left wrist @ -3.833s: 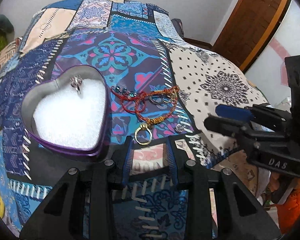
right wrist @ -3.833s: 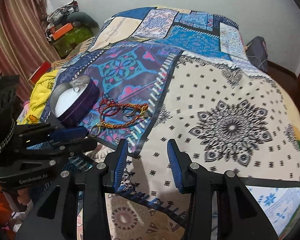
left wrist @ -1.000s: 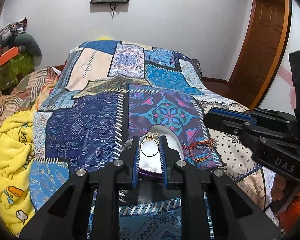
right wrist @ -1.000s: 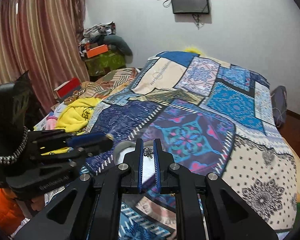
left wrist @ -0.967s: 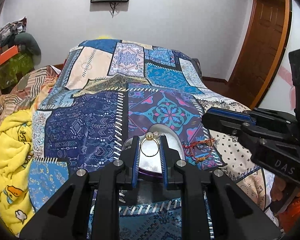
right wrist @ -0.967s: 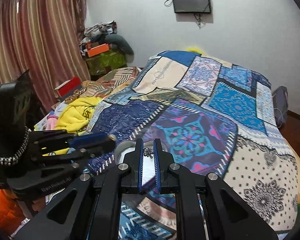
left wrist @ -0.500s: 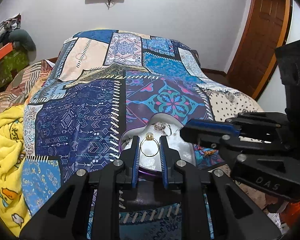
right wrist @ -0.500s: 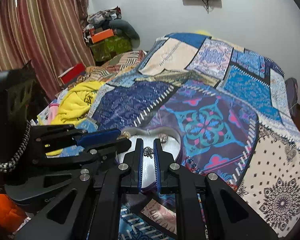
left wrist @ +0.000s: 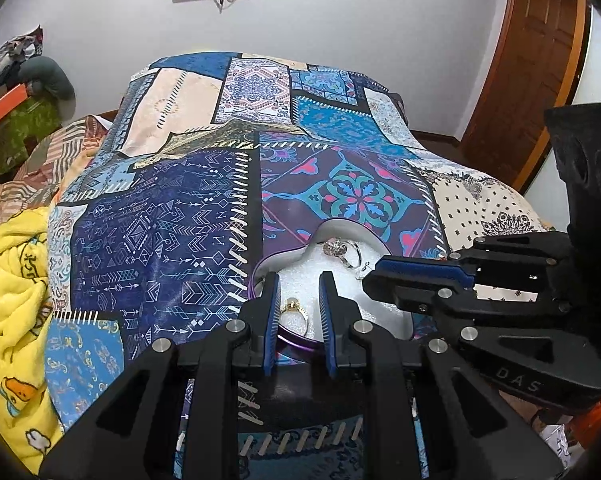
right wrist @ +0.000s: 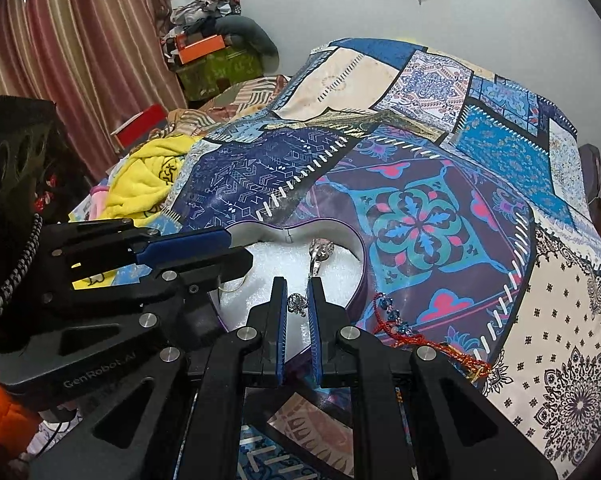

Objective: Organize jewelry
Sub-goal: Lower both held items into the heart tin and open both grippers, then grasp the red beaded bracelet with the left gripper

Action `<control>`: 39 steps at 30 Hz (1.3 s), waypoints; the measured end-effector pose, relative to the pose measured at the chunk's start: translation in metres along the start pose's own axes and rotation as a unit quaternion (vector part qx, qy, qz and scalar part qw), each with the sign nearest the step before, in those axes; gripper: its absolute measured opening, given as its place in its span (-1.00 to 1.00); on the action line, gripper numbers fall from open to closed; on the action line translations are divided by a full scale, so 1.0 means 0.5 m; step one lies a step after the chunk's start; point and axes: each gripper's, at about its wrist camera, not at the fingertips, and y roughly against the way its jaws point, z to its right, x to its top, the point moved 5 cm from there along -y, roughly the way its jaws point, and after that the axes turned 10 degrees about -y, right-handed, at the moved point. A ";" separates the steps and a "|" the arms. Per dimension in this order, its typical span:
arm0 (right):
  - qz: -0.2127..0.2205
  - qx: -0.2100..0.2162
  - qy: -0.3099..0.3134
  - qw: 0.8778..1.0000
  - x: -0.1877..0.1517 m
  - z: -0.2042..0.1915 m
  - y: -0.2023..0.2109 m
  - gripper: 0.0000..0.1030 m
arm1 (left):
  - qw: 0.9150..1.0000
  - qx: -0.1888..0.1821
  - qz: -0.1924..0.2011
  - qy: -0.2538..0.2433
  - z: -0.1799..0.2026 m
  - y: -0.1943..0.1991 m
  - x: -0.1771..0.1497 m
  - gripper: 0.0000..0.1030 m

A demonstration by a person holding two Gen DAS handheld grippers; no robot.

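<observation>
Tin: heart-shaped tin point(right wrist: 356, 280), purple outside, pale metal wall inside, white foam bed; sits on the patchwork bedspread point(left wrist: 172, 240).
Tin contents: silver ring point(left wrist: 342, 250) with an ornate head, lying on the foam at 12 o'clock of the tin in the left wrist view; gold ring point(left wrist: 294, 314) at the near rim, 6 o'clock.
Left gripper point(left wrist: 299, 300): tongs apart, wider than the gold ring; the ring stands between the pads, touching the left pad at most. Whether it rests on the foam, cannot tell.
Right gripper point(right wrist: 298, 306): tongs together on a small silver charm point(right wrist: 297, 305), held over the foam at the tin's near edge.
Outside the tin: red-orange cord bracelet point(right wrist: 432, 344) with blue beads, on the bedspread just beside the tin at 4 o'clock in the right wrist view.
Edges: both grippers crowd the tin's near side, the right one crossing in from 3 o'clock in the left wrist view.
Open room: bare bedspread beyond the tin toward 12 o'clock; yellow blanket point(left wrist: 12, 280) heaped at 9 o'clock.
Count: one tin, two rings, one charm, one bracelet, two grippers.
</observation>
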 end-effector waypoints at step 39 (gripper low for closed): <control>0.040 -0.096 -0.046 0.993 -0.061 0.144 0.154 -0.28 | 0.999 -0.027 -0.021 -0.022 0.150 0.040 0.010 -0.44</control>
